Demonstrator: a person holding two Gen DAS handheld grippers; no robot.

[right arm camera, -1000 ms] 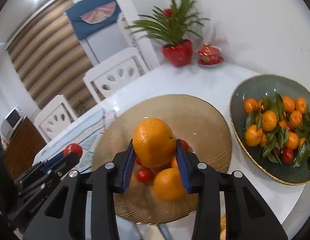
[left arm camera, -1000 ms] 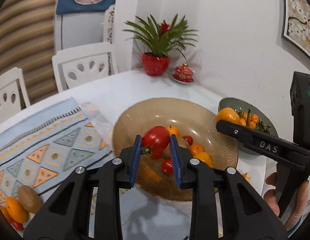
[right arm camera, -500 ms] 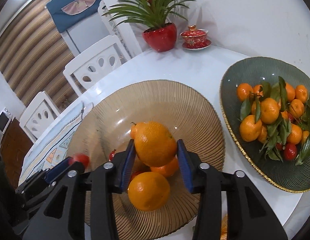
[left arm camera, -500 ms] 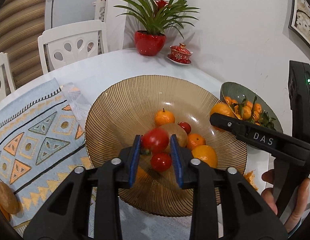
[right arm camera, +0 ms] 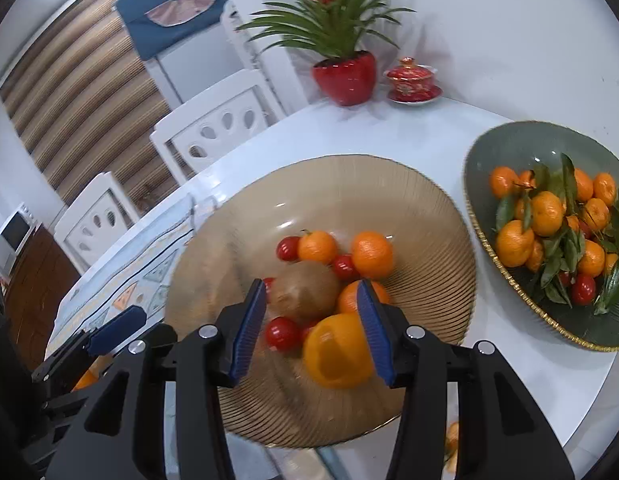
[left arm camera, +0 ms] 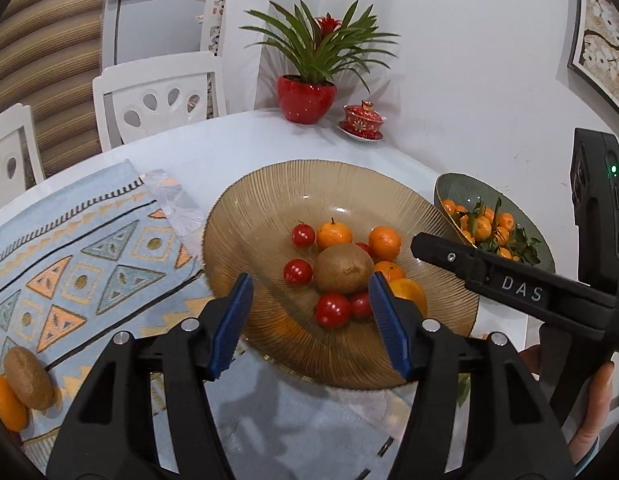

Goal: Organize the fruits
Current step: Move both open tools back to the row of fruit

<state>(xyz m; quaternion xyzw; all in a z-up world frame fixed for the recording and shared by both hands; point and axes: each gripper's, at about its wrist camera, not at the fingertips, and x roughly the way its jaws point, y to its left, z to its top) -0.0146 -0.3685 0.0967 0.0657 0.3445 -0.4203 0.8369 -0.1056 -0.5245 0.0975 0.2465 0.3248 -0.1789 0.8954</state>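
A ribbed amber glass bowl [left arm camera: 393,184] at frame centre holds red cherry tomatoes [left arm camera: 332,310], orange mandarins [left arm camera: 334,234] and a brown fuzzy kiwi [left arm camera: 343,268]. At left, a pale-blue cloth [left arm camera: 89,248] bears orange triangles. At right, a grey-green, gold-rimmed dish [right arm camera: 505,160].

White round table [left arm camera: 229,148] carries an amber ribbed glass bowl [left arm camera: 269,184] at centre, with a green gold-rimmed dish [right arm camera: 509,148] just beside it on the right. A patterned blue cloth [left arm camera: 81,248] lies left of the bowl, its edge meeting the bowl's rim. A red plant pot [left arm camera: 306,99] and red lidded cup on a saucer [left arm camera: 363,122] stand at the far edge.
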